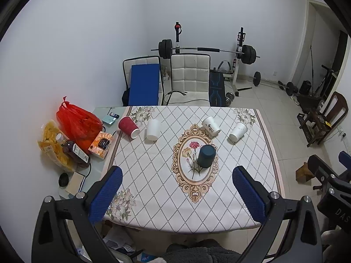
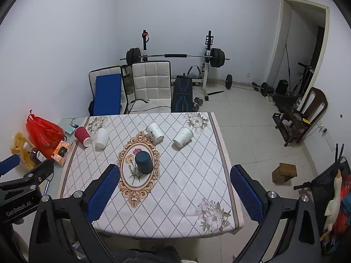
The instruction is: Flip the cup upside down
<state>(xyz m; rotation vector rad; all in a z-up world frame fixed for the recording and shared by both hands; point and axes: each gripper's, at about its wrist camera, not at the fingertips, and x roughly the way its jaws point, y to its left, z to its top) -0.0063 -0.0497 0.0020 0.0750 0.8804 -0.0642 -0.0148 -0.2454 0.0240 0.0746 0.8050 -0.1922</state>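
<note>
Left wrist view: dark teal cup (image 1: 206,156) sits mouth-down at frame centre on the oval flower medallion (image 1: 195,162) of the tablecloth (image 1: 153,175), long axis upright, closed base up. Four other cups lie on their sides in a row above it: red ribbed cup (image 1: 128,127) and plain white cup (image 1: 153,129) at centre left, two printed white cups (image 1: 211,125) (image 1: 238,132) at centre right, their mouths toward the bottom of the frame. Bare cloth all around the teal cup; table edges run well clear of it on the left, right and bottom. Left gripper (image 1: 177,195) at bottom of frame, jaws spread wide, nothing between the blue pads, hanging over the near table edge. Red bag (image 1: 76,123), snack bag, bottle and orange box (image 1: 101,144) crowd the middle left. The other gripper's body at lower right reads "DAS", cut off.

Right wrist view: teal cup (image 2: 144,162) left of centre, same mouth-down upright pose on the medallion. Right gripper (image 2: 174,194) at bottom, jaws wide apart, empty. Open cloth to the cup's right. Lower left gripper body reads "GenRobot.AI".
</note>
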